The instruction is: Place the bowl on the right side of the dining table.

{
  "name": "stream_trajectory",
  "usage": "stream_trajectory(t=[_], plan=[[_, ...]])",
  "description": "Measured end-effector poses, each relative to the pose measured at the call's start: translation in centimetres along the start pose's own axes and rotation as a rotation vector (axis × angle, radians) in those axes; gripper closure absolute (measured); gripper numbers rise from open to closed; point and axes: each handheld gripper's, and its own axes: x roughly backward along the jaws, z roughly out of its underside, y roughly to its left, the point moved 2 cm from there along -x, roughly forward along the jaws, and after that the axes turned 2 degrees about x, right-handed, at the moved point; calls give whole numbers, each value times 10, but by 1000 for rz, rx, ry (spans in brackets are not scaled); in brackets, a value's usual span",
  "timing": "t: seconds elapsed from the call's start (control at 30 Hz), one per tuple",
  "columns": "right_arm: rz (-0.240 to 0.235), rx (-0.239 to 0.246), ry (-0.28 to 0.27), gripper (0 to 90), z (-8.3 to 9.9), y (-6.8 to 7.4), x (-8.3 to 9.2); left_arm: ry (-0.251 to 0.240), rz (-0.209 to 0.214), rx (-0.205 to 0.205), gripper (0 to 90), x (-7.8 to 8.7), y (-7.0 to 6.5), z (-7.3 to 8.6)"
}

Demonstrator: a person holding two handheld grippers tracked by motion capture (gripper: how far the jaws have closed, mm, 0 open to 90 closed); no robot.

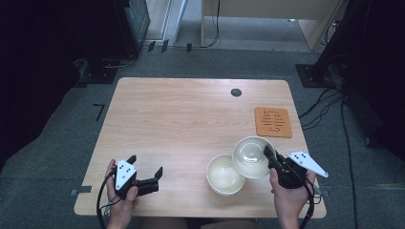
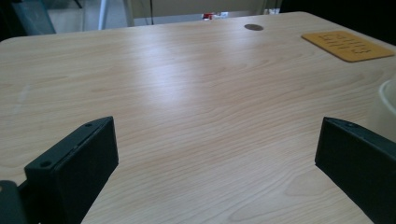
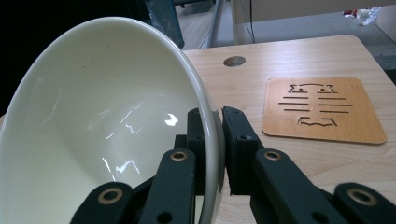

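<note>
The right gripper (image 1: 268, 153) is reaching in from the table's (image 1: 191, 124) near right edge, jaws clamping the rim of a tilted white bowl (image 1: 252, 156); its empty mouth is facing up-left, overlapping a second empty bowl (image 1: 224, 174); the left gripper (image 1: 145, 168) is hovering low at the near left, jaws standing apart on nothing

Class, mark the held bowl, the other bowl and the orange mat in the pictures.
held bowl (image 3: 93, 121), right gripper view, inner wall
other bowl (image 1: 223, 175), high view, inside bottom
orange mat (image 1: 272, 122), high view, middle of its top face
</note>
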Motion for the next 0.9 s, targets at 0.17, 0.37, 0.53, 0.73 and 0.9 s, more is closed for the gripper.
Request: stream_trajectory(t=[0.17, 0.37, 0.53, 0.73, 0.9], plan=[[4, -2, 7, 828, 1, -3, -2, 12, -34, 12, 0, 1, 15, 7], [11, -13, 9, 827, 1, -8, -2, 37, -84, 37, 0, 1, 39, 17], [19, -23, 11, 826, 1, -12, -3, 56, -109, 66, 0, 0, 54, 23], [32, -31, 15, 825, 2, -15, -4, 88, -122, 77, 0, -4, 62, 29], [38, -35, 14, 825, 1, -17, -3, 104, -144, 87, 0, -5, 69, 32]])
